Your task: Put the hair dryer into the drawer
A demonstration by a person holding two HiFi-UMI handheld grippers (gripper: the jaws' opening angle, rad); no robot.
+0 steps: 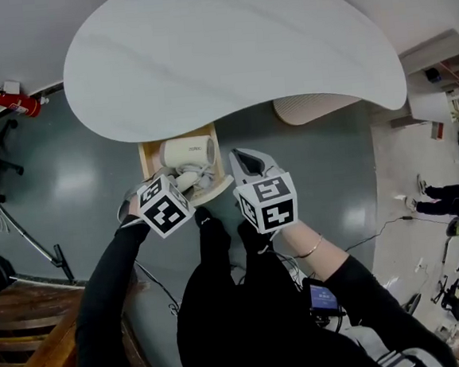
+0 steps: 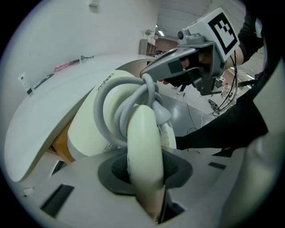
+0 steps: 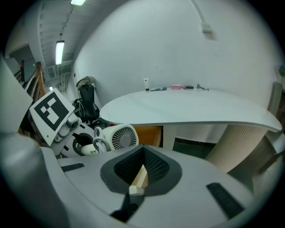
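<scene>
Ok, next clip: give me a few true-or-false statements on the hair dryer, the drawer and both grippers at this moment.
1. The left gripper is clamped on the hair dryer's handle. True.
2. The right gripper grips the drawer's wooden edge. True.
3. The drawer is shut. False: it stands open under the table.
4. The cord trails loose to the floor. False: it is looped around the handle.
5. The hair dryer is black. False: it is cream.

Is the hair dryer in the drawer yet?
Nearly. The drawer is open, and the right gripper pinches its wooden edge. The left gripper grips the hair dryer by its handle, with the body down in the drawer. Left to do: let go, pull out, probably push the drawer shut.
</scene>
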